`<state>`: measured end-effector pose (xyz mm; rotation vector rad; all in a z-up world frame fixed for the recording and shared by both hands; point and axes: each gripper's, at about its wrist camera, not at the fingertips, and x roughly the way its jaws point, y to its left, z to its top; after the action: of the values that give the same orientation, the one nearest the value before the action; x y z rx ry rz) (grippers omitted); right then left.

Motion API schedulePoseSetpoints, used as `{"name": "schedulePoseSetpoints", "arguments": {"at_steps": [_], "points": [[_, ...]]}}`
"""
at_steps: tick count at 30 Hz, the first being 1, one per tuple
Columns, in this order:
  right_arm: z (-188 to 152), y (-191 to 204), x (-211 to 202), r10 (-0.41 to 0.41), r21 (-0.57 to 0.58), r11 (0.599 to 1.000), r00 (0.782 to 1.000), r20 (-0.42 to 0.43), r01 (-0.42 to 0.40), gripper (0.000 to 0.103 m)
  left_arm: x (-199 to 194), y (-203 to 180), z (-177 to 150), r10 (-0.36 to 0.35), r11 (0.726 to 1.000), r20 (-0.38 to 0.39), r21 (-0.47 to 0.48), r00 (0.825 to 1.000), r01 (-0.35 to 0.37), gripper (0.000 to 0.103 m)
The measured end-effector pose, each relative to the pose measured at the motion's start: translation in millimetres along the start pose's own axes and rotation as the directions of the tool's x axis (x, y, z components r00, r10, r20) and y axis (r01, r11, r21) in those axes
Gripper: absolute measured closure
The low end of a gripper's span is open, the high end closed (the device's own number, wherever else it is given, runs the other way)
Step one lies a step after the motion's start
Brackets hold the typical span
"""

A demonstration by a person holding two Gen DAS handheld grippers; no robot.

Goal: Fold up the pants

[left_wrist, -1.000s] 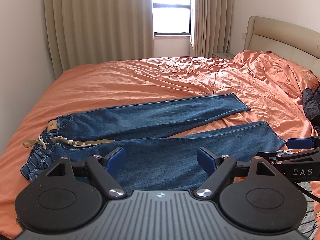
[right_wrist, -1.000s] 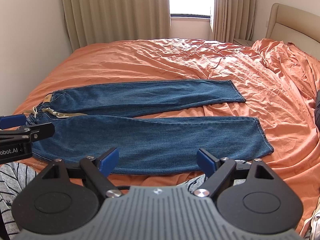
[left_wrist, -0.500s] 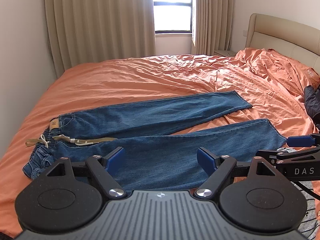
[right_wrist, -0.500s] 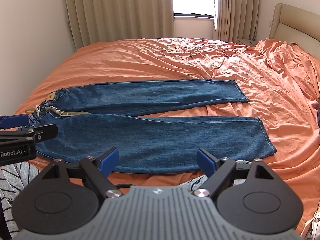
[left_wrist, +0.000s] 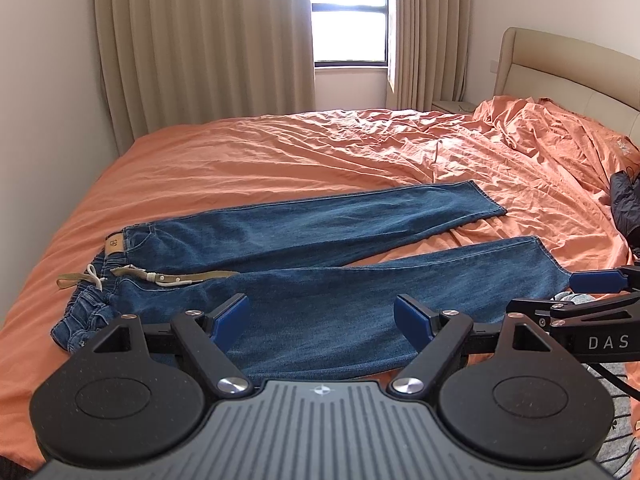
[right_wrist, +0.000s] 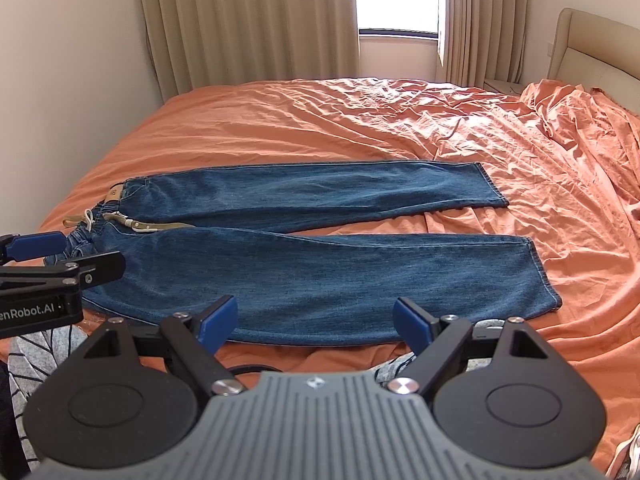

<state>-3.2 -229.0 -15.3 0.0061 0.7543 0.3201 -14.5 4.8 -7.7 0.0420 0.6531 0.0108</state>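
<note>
Blue jeans [left_wrist: 320,264] lie flat on the orange bed, waist at the left with a tan drawstring [left_wrist: 188,278], legs spread apart toward the right; they also show in the right wrist view [right_wrist: 304,248]. My left gripper [left_wrist: 322,316] is open and empty, held above the near leg. My right gripper [right_wrist: 316,318] is open and empty, above the near edge of the near leg. Each gripper shows at the edge of the other's view: the right one [left_wrist: 592,280], the left one [right_wrist: 36,242].
The orange bed sheet [left_wrist: 320,152] is wrinkled toward the beige headboard [left_wrist: 560,68] at right. A dark garment [left_wrist: 626,204] lies at the right edge. Curtains and a window stand behind the bed. A wall runs along the left side. Striped fabric [right_wrist: 32,356] lies at the near edge.
Both views have risen and drawn back slightly, so the jeans sit a bit higher and farther in frame. The jeans have not moved. Both grippers stay open.
</note>
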Motion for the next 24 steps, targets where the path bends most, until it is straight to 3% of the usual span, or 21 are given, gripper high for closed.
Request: {"name": "schedulePoseSetpoints", "arguments": {"at_steps": [24], "points": [[-4,10,-4,0.06,-0.022,0.998,0.998,0.014,-0.06,0.022,-16,-2,-11,0.046,0.999,-0.012,-0.019,0.999,-0.047,0.007]]}}
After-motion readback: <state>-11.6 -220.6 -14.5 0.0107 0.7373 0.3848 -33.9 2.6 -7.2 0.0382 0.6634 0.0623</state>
